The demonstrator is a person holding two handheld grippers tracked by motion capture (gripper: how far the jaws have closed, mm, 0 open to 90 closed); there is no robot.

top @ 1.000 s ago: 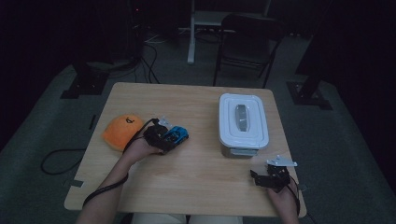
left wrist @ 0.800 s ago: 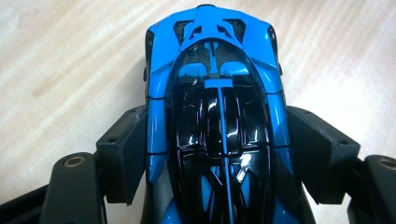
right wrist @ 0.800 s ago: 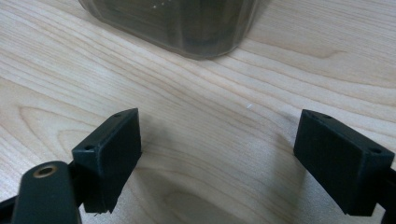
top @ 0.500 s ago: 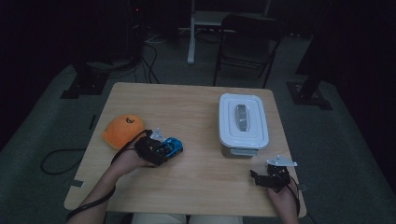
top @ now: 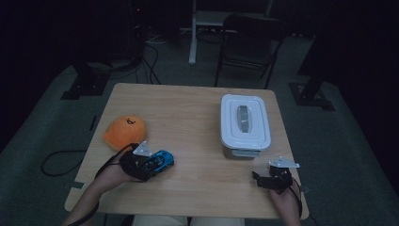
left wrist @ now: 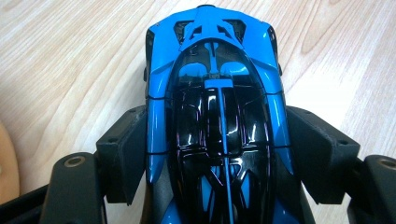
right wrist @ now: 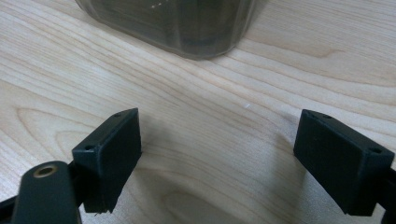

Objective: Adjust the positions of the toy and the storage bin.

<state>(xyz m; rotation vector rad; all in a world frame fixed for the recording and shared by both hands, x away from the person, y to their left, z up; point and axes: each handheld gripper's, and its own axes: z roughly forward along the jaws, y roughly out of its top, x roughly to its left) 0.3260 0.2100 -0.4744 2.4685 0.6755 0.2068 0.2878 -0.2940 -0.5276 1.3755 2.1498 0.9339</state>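
Note:
A blue and black toy car (left wrist: 217, 121) sits between the jaws of my left gripper (left wrist: 217, 154), whose pads press on both of its sides. In the high view the toy car (top: 161, 160) and the left gripper (top: 150, 165) are at the table's front left, just below an orange plush (top: 125, 132). My right gripper (top: 259, 180) rests near the front right edge, in front of a white lidded box (top: 244, 125). In the right gripper view its jaws stand wide apart over bare wood, with the box's corner (right wrist: 187, 28) ahead.
The wooden table (top: 188, 117) has free room in its middle and back. A black cable trails off the left edge from the left hand. A folding chair (top: 249, 42) and stand bases sit on the dark floor behind the table.
My left hand has carried the toy car toward the table's front, away from the orange plush. The right gripper has not moved.

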